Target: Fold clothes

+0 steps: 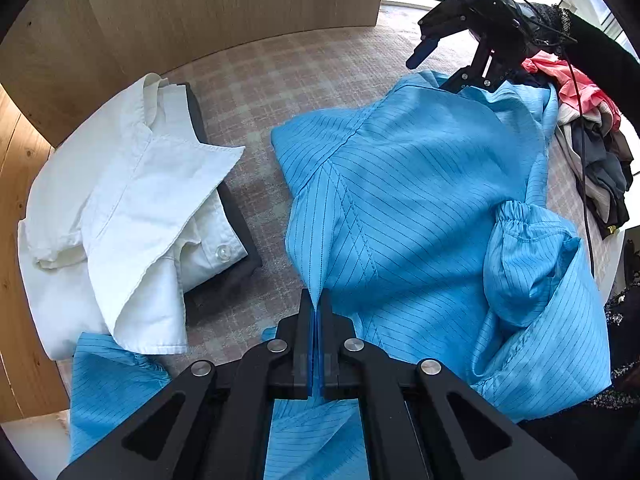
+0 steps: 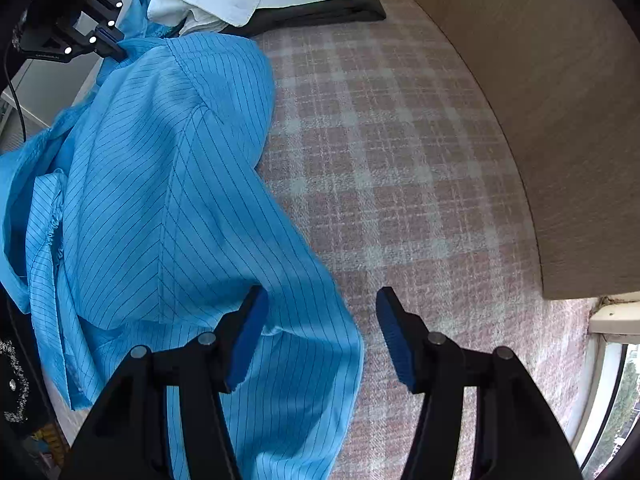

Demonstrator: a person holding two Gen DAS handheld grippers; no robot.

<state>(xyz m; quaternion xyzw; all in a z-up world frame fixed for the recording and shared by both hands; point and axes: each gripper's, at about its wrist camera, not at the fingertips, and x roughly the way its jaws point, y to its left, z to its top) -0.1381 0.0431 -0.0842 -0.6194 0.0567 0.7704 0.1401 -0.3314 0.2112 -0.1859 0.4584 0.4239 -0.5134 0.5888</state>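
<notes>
A light blue pinstriped garment (image 1: 404,208) lies crumpled on the plaid cloth surface (image 1: 288,80), one elastic cuff (image 1: 516,212) showing at its right. My left gripper (image 1: 319,308) is shut on a raised fold at the garment's near edge. In the right wrist view the same left gripper (image 2: 114,50) pinches the garment (image 2: 160,184) at the far left. My right gripper (image 2: 322,300) stands open, its blue pads (image 2: 250,332) over the garment's near edge, nothing clamped. From the left wrist view the right gripper (image 1: 442,64) hovers at the garment's far end.
A white shirt (image 1: 132,200) lies folded on a dark folded garment (image 1: 236,220) at the left. A heap of pink, grey and dark clothes (image 1: 592,140) sits far right. A wooden panel (image 2: 560,100) borders the surface, with a window (image 2: 616,400) beyond it.
</notes>
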